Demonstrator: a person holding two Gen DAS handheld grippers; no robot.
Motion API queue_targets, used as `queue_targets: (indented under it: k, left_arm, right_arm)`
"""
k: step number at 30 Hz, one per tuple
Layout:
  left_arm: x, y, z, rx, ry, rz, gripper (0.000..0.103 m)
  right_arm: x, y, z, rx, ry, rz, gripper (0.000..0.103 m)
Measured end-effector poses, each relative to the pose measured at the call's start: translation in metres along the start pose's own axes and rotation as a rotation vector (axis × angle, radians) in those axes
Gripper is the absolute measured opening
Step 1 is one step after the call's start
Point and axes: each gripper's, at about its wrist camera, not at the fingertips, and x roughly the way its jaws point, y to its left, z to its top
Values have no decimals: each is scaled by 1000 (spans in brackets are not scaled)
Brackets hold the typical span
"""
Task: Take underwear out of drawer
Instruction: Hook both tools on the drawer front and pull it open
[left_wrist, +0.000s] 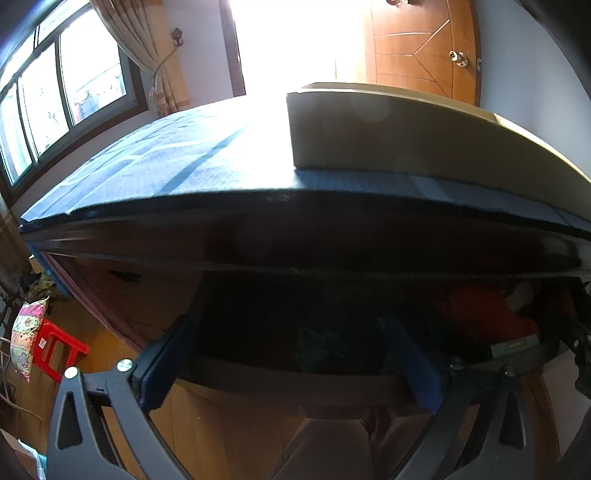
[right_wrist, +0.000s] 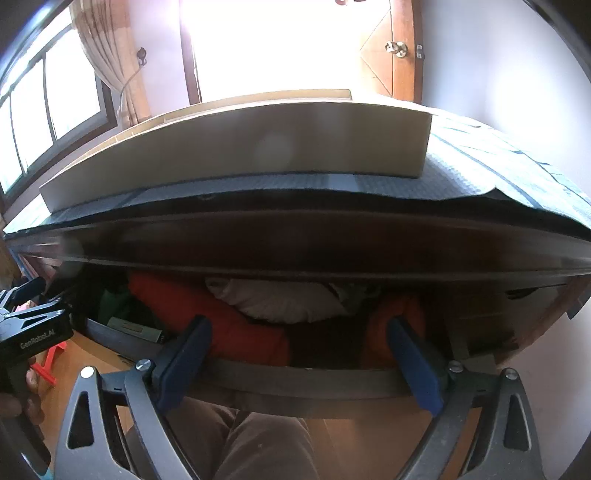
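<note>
- Table with a blue cover carries a pale box.
- Drawer beneath it stands pulled out.
- Clothes fill it: orange, white and green pieces, possibly the underwear.
- Right gripper, spread wide, hangs at the drawer's front edge, pinching nothing.
- Left gripper, likewise spread and empty.

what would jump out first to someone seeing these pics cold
The open drawer under the table edge, stuffed with clothes: bright orange fabric wrapped around a white bundle, with something green at its left end. The right gripper stands open right at the drawer front, its blue fingers either side of the orange pile. Above, a flat white box lies on the blue-covered tabletop, with a glaring bright doorway behind.
</note>
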Motion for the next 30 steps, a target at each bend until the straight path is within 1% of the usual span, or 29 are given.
queue_targets:
  k: [11, 30]
  left_arm:
    - [-1, -1, -5, -1, -4, 2, 103]
    - [-1, -3, 2, -1, 1, 2, 103]
  right_arm:
    - [-3, -3, -2, 2, 3, -4, 97]
    - [-2, -6, 2, 2, 4, -2, 97]
